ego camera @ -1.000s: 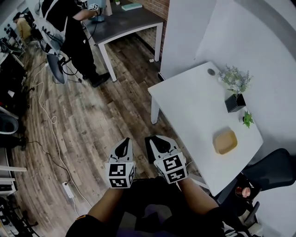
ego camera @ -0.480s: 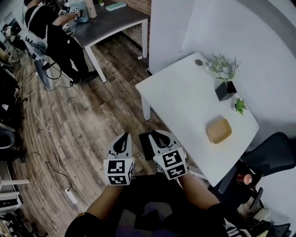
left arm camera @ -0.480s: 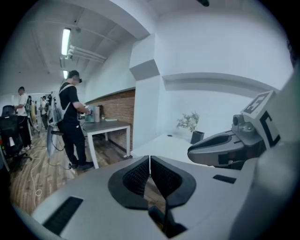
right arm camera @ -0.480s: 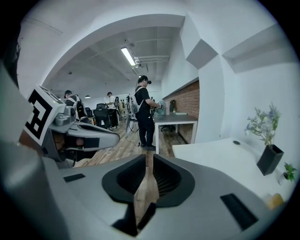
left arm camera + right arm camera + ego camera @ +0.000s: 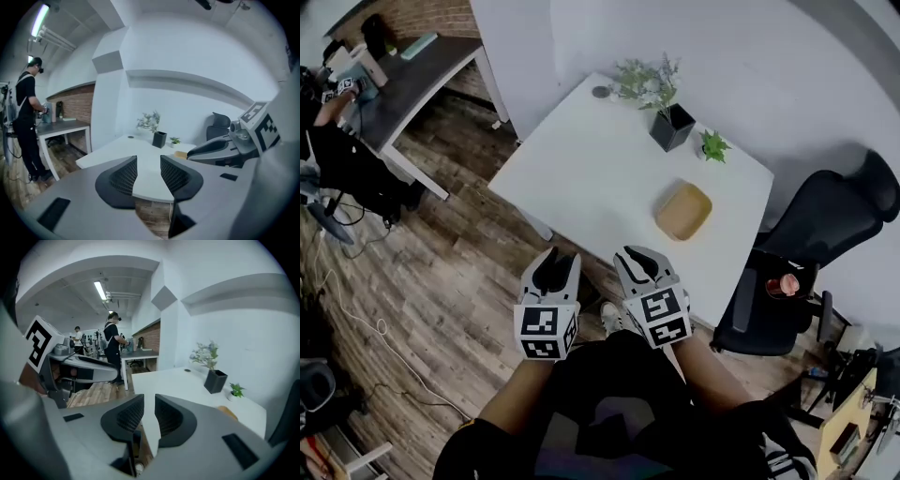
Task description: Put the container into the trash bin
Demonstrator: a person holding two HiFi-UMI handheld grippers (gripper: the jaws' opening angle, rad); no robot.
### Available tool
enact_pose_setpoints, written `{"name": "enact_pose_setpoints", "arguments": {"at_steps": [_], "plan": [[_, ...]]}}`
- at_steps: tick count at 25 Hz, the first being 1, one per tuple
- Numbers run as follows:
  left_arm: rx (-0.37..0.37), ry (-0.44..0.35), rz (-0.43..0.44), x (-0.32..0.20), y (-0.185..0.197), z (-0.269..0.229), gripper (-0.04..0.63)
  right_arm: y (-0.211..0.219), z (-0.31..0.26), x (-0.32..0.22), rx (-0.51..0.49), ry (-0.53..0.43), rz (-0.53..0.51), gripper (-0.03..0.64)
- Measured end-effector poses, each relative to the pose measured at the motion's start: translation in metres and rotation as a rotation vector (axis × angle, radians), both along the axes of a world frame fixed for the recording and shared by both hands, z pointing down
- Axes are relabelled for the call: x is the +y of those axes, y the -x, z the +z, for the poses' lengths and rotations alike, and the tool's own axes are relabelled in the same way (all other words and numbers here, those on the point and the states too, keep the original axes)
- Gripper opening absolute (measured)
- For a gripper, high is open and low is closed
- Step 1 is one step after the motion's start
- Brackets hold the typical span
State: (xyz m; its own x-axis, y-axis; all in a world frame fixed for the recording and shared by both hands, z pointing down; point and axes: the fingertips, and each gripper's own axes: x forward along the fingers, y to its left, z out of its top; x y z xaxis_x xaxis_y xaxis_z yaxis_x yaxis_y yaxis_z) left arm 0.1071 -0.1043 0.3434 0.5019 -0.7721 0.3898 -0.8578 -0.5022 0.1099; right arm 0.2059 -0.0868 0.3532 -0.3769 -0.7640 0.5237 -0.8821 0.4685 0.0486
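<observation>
Approach step: container point(image 5: 682, 211) lies untouched on the counter point(image 5: 581, 178), right of centre; left gripper point(image 5: 557, 262) and right gripper point(image 5: 636, 258), both empty with jaws opening, likely must next reach over it.

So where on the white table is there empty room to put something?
The big bare stretch of the white table, between the tan square container and the near left corner. It's crowded along the wall edge: the black pot of flowers and small green plant.

Table point(image 5: 581, 169): you've got smooth, matt white.
Floor point(image 5: 441, 272): wood planks, grainy, dull.
Container point(image 5: 682, 210): matt tan, paper-like.
Chair point(image 5: 825, 220): black, matt.
</observation>
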Motion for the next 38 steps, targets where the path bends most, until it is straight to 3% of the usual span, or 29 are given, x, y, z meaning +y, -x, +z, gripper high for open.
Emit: {"name": "enact_pose_setpoints", "arguments": {"at_steps": [5, 12, 26, 38], "plan": [[0.005, 0.039, 0.142, 0.002, -0.059, 0.016, 0.183, -0.065, 0.008, 0.011, 0.028, 0.021, 0.158, 0.113], [0.002, 0.092, 0.2, 0.002, -0.102, 0.044, 0.192, -0.118, 0.036, 0.02, 0.071, 0.089, 0.221, 0.156], [-0.088, 0.221, 0.131, -0.021, -0.101, 0.101, 0.202, -0.154, 0.102, -0.032, 0.18, 0.219, 0.148, 0.169], [-0.104, 0.281, 0.097, -0.033, -0.105, 0.131, 0.202, -0.154, 0.143, -0.053, 0.292, 0.328, 0.011, 0.13]]}}
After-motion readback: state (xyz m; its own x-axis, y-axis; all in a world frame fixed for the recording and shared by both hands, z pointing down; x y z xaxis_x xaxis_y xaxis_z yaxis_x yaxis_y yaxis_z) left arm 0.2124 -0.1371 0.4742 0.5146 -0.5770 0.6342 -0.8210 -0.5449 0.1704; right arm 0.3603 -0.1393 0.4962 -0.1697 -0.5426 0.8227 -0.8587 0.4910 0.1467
